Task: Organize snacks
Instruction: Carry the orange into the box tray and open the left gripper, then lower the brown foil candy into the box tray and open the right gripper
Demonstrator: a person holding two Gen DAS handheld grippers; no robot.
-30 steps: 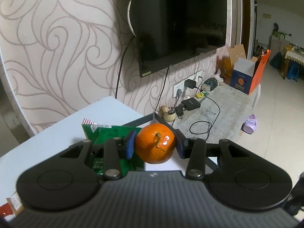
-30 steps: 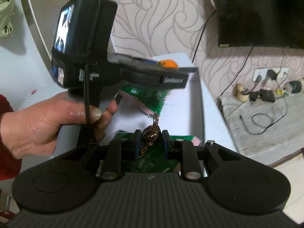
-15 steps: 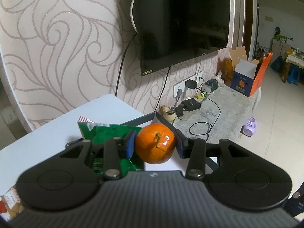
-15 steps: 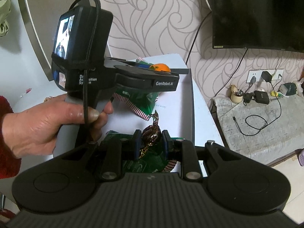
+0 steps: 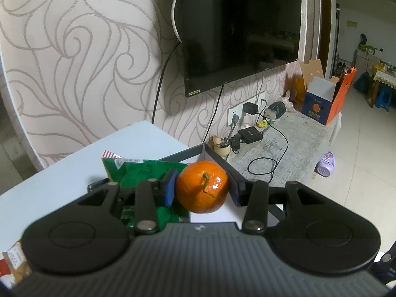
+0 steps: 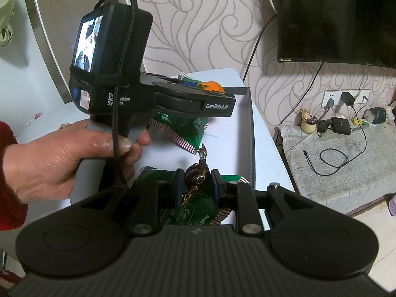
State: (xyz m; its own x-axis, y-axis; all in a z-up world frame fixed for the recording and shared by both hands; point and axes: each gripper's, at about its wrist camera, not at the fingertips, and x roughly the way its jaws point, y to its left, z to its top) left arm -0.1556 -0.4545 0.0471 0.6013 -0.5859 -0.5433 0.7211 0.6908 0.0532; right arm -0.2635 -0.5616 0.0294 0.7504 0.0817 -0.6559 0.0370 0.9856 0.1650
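Observation:
My left gripper point(image 5: 202, 190) is shut on an orange tangerine point(image 5: 202, 187) and holds it above a shallow white box point(image 5: 212, 157) with dark walls. A green snack bag point(image 5: 141, 170) lies under it. In the right wrist view the left gripper point(image 6: 210, 87) and its tangerine point(image 6: 210, 86) hover over the far end of the box point(image 6: 249, 133). My right gripper point(image 6: 197, 184) is shut on a brown foil-wrapped candy point(image 6: 196, 174), above another green snack bag point(image 6: 195, 211) at the near end of the box. A further green bag point(image 6: 183, 128) lies in the middle.
The box sits on a white table point(image 5: 61, 173) against a swirl-patterned wall. A black TV point(image 5: 237, 24) hangs on the wall. To the right is a low stone shelf point(image 6: 346, 153) with chargers and cables. A snack pack point(image 5: 12, 262) lies at the table's near left.
Both grippers keep their hold. The left gripper has drifted slightly farther over the box; the right view has pulled back a little and shifted right.

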